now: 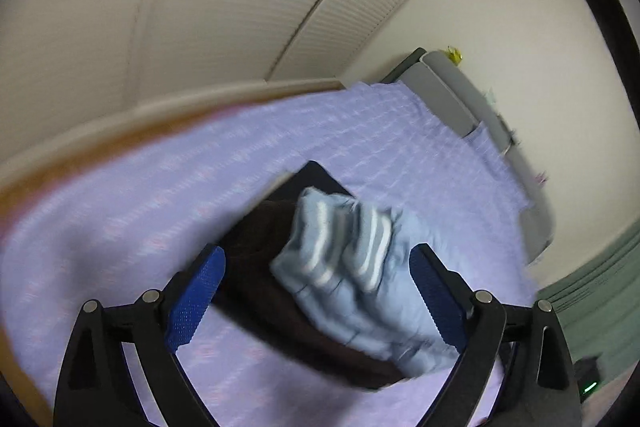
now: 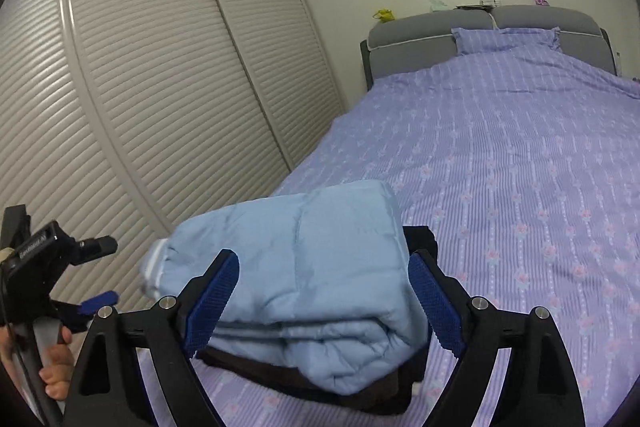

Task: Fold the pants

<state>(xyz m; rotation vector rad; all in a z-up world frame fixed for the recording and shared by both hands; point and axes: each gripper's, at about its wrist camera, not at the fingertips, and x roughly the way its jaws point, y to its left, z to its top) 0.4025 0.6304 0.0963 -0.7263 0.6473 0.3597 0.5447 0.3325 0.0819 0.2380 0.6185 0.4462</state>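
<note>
Light blue padded pants (image 2: 312,291) lie folded in a thick bundle on a dark brown folded garment (image 2: 296,383) on the purple bed cover (image 2: 520,195). In the left wrist view the pants (image 1: 360,267) show striped cuffs on the dark garment (image 1: 256,267). My left gripper (image 1: 316,255) is open and hovers over the pile, holding nothing. My right gripper (image 2: 322,263) is open, its fingers on either side of the bundle, not closed on it. The left gripper also shows in the right wrist view (image 2: 96,275), open, at the left of the pile.
Slatted wardrobe doors (image 2: 140,87) stand along the bed's left side. A grey headboard (image 2: 460,23) with a purple pillow (image 2: 504,39) is at the far end. Small items sit on the headboard top. The left wrist view is motion-blurred.
</note>
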